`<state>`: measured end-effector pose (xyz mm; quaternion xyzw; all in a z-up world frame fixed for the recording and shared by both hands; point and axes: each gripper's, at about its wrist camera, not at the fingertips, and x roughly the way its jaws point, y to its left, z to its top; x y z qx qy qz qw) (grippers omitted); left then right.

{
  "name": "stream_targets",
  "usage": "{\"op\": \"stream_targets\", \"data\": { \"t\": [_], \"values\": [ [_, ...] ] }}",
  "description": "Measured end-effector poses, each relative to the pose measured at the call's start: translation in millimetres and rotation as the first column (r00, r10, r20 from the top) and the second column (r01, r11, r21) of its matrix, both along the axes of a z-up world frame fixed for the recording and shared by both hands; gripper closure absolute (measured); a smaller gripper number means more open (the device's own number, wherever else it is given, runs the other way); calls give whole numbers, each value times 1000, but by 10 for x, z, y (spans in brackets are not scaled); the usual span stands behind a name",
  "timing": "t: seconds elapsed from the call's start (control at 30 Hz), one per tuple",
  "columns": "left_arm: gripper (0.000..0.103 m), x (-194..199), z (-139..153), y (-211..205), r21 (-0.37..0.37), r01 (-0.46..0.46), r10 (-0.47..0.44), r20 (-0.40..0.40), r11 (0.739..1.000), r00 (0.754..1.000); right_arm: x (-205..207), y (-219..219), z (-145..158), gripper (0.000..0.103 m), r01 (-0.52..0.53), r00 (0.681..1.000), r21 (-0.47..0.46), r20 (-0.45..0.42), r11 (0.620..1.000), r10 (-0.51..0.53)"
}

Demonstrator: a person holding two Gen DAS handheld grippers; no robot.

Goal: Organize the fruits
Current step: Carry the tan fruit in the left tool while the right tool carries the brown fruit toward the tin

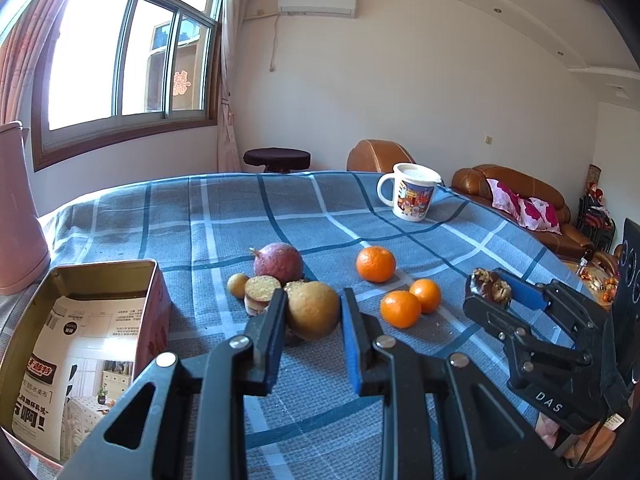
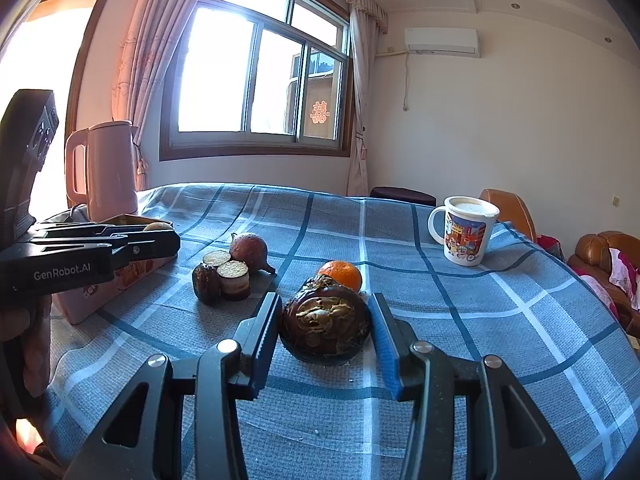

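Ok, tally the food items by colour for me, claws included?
Orange mandarins: 3
Tan-brown round fruit: 2, one in the left claw
Red-purple fruit: 1
Dark stuffed date: 1, in the right claw
Cut cylinder pieces: 2
Total: 9

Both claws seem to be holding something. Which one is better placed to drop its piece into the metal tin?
Left, probably. The left gripper, shut on the tan round fruit, is right beside the open tin. The right gripper, holding the dark stuffed date, sits beyond the oranges, farther away.
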<state>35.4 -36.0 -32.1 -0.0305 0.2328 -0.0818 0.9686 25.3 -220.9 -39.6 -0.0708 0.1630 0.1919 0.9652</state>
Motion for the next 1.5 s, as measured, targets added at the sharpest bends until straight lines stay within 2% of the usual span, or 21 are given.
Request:
{"op": "stream_targets", "data": {
  "t": [1.1,1.5],
  "values": [
    [76,-218,94,-55,42,-36,30,132,998,991,-148,-27,27,57,-21,996,15,93,1000,20],
    [76,-238,101,-1,34,-38,34,130,999,991,-140,25,63,57,-40,996,-2,82,999,40]
  ]
}}
